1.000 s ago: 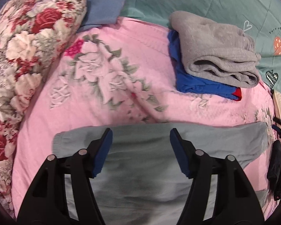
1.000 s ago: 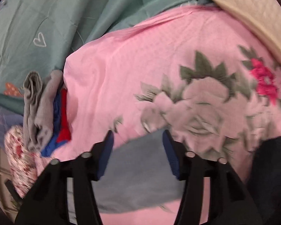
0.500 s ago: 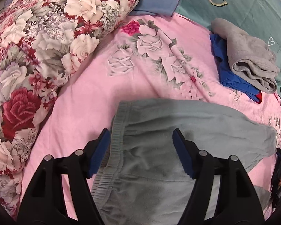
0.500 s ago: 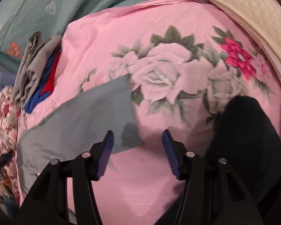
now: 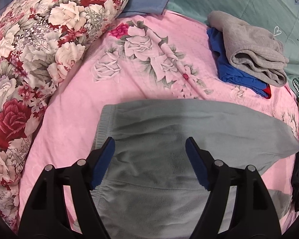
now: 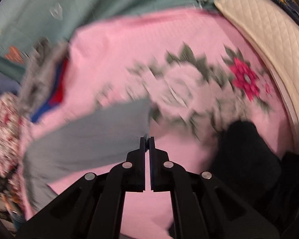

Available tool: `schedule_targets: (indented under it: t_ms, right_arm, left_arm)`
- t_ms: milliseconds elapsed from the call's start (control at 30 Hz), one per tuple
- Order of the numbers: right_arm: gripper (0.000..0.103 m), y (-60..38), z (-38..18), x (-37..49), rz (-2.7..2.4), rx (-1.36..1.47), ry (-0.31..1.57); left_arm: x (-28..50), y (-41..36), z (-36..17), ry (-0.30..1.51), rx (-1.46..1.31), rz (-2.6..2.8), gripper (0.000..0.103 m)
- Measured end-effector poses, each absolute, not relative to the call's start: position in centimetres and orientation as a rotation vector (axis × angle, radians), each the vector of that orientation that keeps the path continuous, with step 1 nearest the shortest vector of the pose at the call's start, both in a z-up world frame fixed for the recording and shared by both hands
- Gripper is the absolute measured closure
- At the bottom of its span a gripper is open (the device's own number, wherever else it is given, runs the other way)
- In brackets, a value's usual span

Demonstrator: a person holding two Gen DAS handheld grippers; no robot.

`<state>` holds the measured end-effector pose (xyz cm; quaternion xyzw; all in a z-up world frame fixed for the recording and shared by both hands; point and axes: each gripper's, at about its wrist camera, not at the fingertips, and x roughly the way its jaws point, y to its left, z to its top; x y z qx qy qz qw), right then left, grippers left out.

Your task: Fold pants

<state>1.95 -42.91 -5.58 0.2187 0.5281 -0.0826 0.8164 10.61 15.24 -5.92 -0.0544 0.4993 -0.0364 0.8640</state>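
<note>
Grey-green pants (image 5: 169,139) lie spread on a pink floral bedsheet (image 5: 89,91), waistband to the left, legs running right. My left gripper (image 5: 150,151) is open and empty, hovering over the upper part near the waistband. In the blurred right wrist view the pant leg (image 6: 93,131) ends at a cuff. My right gripper (image 6: 147,138) is shut on the cuff's lower corner.
A large rose-patterned pillow (image 5: 29,49) lies at the left. A folded stack of grey (image 5: 253,45) and blue clothes (image 5: 235,73) sits at the back right. A teal quilt (image 5: 249,0) lies behind. Dark clothing (image 6: 247,159) and a cream quilted pad (image 6: 269,31) lie to the right.
My right gripper has closed onto the corner of the pant leg cuff and the view is shaking. My left gripper stays open over the waistband end, shifted slightly.
</note>
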Motion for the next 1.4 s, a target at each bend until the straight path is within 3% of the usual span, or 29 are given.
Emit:
schedule_targets:
  t_ms: [100,167,200,233,267,533,567,600,633,867,1033,1100,1167,1400]
  right_arm:
    - [0.097,-43.8,-8.3,0.6,-0.241,0.42,1.252]
    - [0.093,-44.7,-7.8,0.3,-0.232,0.478,1.191]
    - [0.083,-45.1,-7.3,0.5,-0.206,0.503,1.136]
    - [0.06,-45.0,-6.7,1.2,-0.192,0.481,1.099]
    - [0.056,-44.6,-6.2,2.0,-0.181,0.438,1.054]
    - [0.057,-44.0,-8.6,8.5,-0.124,0.381,1.027]
    - [0.068,-43.9,-9.2,8.9,-0.088,0.401,1.036]
    - [0.072,-43.5,-9.2,9.1,-0.089,0.381,1.035]
    - [0.103,-42.9,-9.3,9.4,-0.069,0.337,1.061]
    - [0.102,-44.2,-3.3,10.2,-0.082,0.372,0.908]
    - [0.102,-43.8,-5.7,14.0,-0.141,0.354,0.977]
    - [0.095,-44.2,-7.8,14.3,-0.232,0.345,1.009]
    - [0.075,-45.7,-8.1,13.2,-0.239,0.427,0.989]
    - [0.066,-45.0,-8.1,6.9,-0.113,0.297,1.055]
  left_arm:
    - [10.6,15.1,-5.9,1.043,-0.096,-0.071,0.028]
    - [10.9,15.1,-5.9,1.05,-0.1,-0.06,0.028]
    - [10.9,15.1,-5.8,1.051,-0.106,-0.059,0.028]
    - [10.9,15.0,-5.7,1.048,-0.105,-0.058,0.028]
    - [10.8,15.0,-5.6,1.044,-0.101,-0.057,0.028]
    - [10.2,15.7,-5.4,1.042,-0.075,-0.015,0.025]
    - [10.3,15.9,-5.5,1.044,-0.076,-0.003,0.024]
    - [10.4,16.1,-5.6,1.048,-0.082,0.002,0.024]
    - [10.5,16.2,-5.7,1.051,-0.086,0.005,0.024]
    - [11.4,15.3,-6.5,1.066,-0.076,-0.003,0.024]
    - [11.3,14.3,-6.9,1.075,-0.065,-0.017,0.024]
    - [11.1,14.3,-6.8,1.073,-0.063,-0.017,0.024]
    - [10.7,14.8,-6.4,1.062,-0.065,-0.016,0.024]
    - [10.3,17.0,-6.1,1.051,-0.123,0.005,0.021]
